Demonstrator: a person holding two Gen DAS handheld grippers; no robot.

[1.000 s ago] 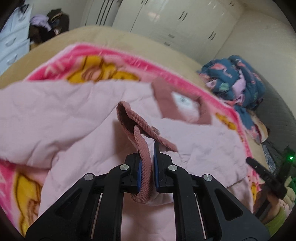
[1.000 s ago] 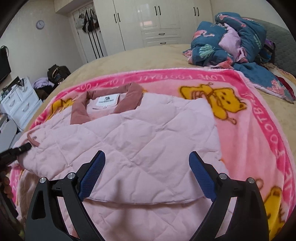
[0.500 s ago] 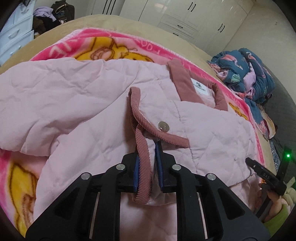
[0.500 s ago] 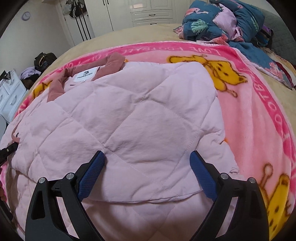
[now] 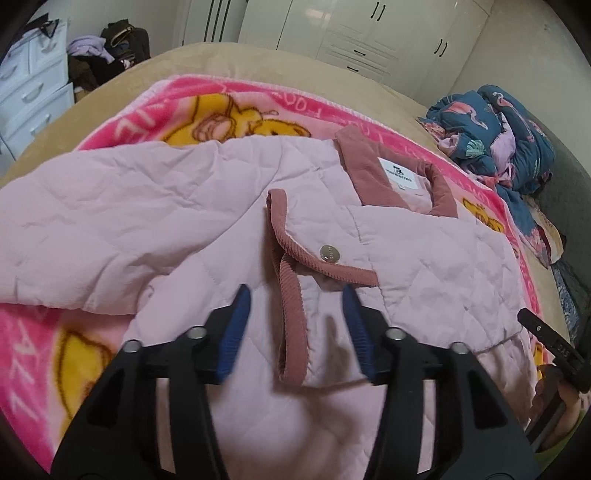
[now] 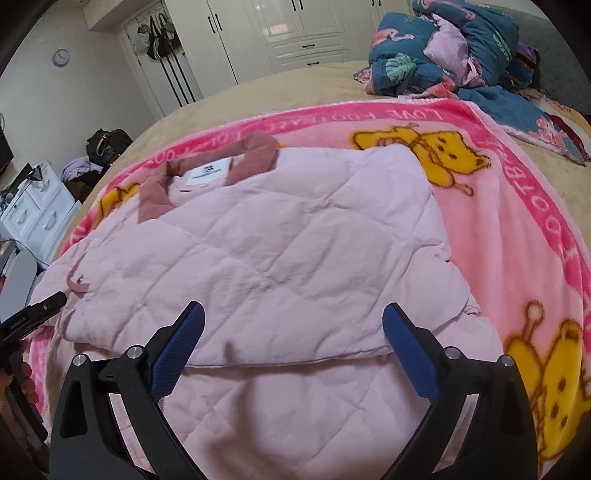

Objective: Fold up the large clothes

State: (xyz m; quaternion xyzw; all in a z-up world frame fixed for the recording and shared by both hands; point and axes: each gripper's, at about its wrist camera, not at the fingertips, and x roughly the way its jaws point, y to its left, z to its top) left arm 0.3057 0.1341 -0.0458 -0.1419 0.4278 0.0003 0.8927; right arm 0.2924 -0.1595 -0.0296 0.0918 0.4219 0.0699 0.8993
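The pink quilted jacket (image 6: 280, 258) lies on a pink cartoon-bear blanket (image 6: 517, 229), collar (image 6: 207, 173) toward 11 o'clock in the right wrist view. Both sleeves look already folded in over the body, so what seems left is the lengthwise fold from the hem at 6 o'clock, though the hem itself is hard to make out.

The left gripper (image 5: 295, 321) is opening, letting go: the corduroy-trimmed cuff (image 5: 291, 317) lies between its blue pads but unpinched. The right gripper (image 6: 291, 350) is spreading to its widest, hovering empty over the jacket's lower half.

The blanket covers a tan bed (image 6: 295, 85). White wardrobes (image 6: 295, 29) stand at 12, a rumpled blue flamingo-print duvet (image 6: 450, 48) at 1, a white dresser (image 6: 33, 214) at 9.
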